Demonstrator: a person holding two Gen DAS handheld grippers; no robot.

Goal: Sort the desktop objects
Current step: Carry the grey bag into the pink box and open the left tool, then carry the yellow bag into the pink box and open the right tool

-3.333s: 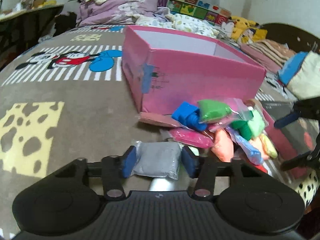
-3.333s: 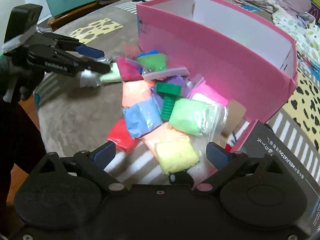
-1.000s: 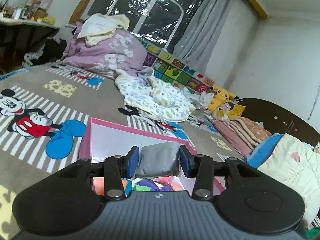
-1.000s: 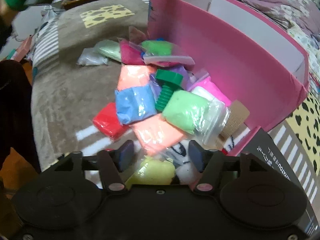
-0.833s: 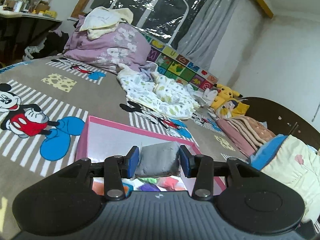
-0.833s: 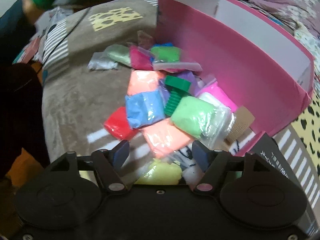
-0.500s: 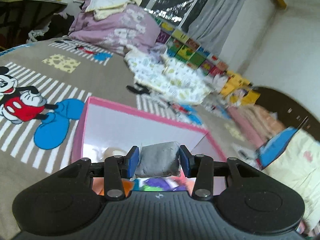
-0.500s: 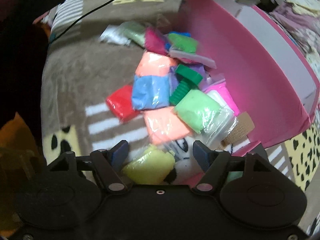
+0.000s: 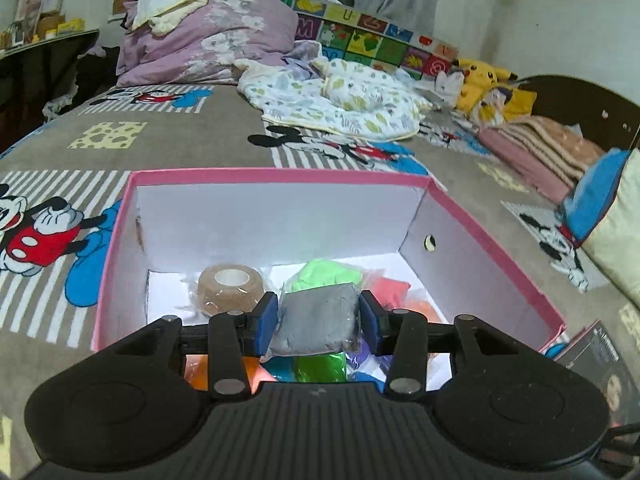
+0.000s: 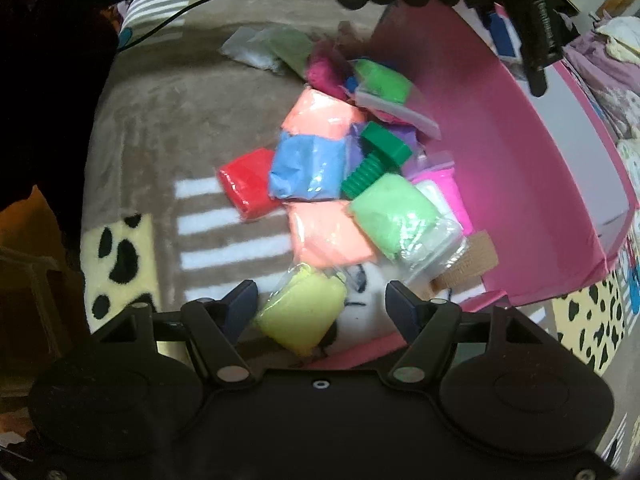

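Pink box [image 9: 492, 236]: matt cardboard, white inside. Grey clay packet [image 9: 318, 322]: glossy clear plastic wrap. Tape roll [image 9: 230, 289]: rough tan fabric. Blanket [image 10: 160, 120]: fuzzy cloth.

Mickey-print blanket [image 9: 192, 140], pink box [image 9: 280, 176], clay packets [image 10: 308, 168], quilts [image 9: 336, 100]

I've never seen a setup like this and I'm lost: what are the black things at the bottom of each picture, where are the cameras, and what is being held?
No robot here: a person holds a two-finger grabber in each hand, with a camera on each looking along its fingers. The left grabber is closed on a grey clay packet, held above the open pink box, which already contains a tape roll and coloured packets. The right grabber is open around a yellow packet, not yet gripping it. Beside it, more clay packets and a green toy bolt lie on the bedspread.
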